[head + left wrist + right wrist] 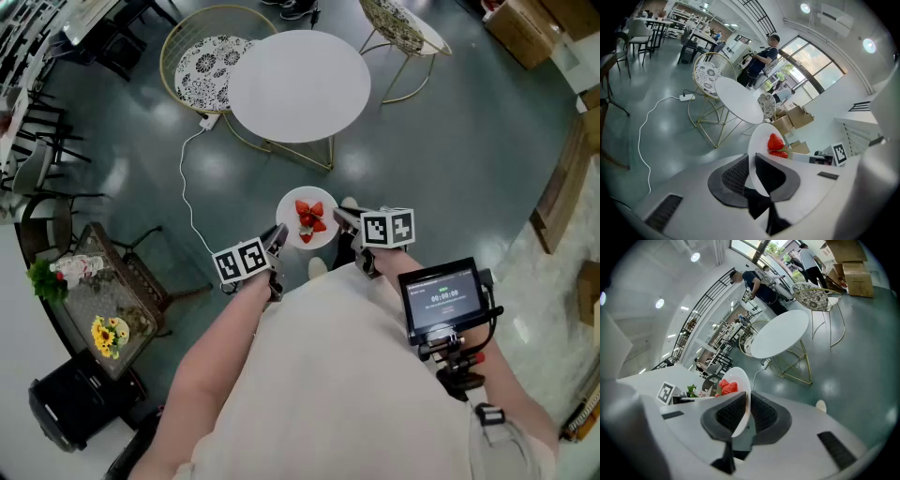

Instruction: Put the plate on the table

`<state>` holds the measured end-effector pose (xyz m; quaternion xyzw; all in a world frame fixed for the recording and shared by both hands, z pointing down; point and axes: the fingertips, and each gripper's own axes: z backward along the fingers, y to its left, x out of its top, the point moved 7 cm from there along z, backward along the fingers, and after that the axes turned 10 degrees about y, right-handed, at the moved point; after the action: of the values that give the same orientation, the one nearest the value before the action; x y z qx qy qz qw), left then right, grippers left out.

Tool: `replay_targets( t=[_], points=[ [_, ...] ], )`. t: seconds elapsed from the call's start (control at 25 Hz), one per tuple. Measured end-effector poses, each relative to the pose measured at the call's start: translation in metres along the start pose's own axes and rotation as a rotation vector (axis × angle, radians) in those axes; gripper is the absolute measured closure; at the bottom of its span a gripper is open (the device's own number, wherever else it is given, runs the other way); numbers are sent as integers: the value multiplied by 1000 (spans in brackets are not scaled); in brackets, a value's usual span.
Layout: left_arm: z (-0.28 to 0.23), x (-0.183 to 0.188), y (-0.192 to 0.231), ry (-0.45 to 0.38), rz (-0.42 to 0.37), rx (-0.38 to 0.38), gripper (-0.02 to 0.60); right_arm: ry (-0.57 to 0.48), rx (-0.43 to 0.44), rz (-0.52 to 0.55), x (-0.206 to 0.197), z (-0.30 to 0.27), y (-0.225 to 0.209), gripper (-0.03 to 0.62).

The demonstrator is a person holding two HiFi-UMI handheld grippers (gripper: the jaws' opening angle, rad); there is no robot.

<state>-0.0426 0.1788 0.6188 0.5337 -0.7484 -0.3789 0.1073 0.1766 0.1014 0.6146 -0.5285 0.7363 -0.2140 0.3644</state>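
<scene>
Both tongs are on the plate (307, 200) right now. The left gripper (277, 237) has it by the left rim, the right gripper (343, 219) by the right rim. In each gripper view the thin white edge sits clamped between the two dark ribbed pads, so the jaws are narrow, closed on the rim. The plate hangs between the two tongs over the dark green floor (450, 150), just in front of the person. It is on the near side of the round white table (300, 84) and clear of it, not on the tabletop.

On to the count: one plate, with red strawberries (309, 218) in the middle. There are at least two, though the exact number is hard to make out. There is one round table on gold wire legs and two chairs with patterned seats, one at its left (202, 64) and one at its right (398, 21). A white cable (187, 192) runs across the floor.

As for writing, each gripper carries a cube with black-and-white square markers. A small screen (442, 297) rides by the right forearm, its lines too small to read.
</scene>
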Motion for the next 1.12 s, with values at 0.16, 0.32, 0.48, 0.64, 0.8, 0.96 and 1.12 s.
replay_targets(
  t=[0.16,0.32,0.48,0.64,0.8,0.96,1.12],
  points=[
    [23,-43,-15,0,-10,-3,537,-15,0,-15,-44,24,17,556],
    [37,-101,-38,17,-55,-21,537,-44,-11,-41,-107,64,25,556],
    [38,-124,-48,27,-66,-31,537,-62,-15,-46,-131,81,25,556],
    [38,-140,-62,18,-71,-27,537,-73,-5,-35,-142,97,21,556],
    [34,-153,-81,6,-82,-18,537,-75,5,-22,-149,116,13,556],
    [30,-166,-95,-3,-89,-4,537,-68,16,-16,-157,129,5,556],
    [25,-177,-103,-13,-74,-3,537,-91,28,0,-160,139,0,555]
  ],
)
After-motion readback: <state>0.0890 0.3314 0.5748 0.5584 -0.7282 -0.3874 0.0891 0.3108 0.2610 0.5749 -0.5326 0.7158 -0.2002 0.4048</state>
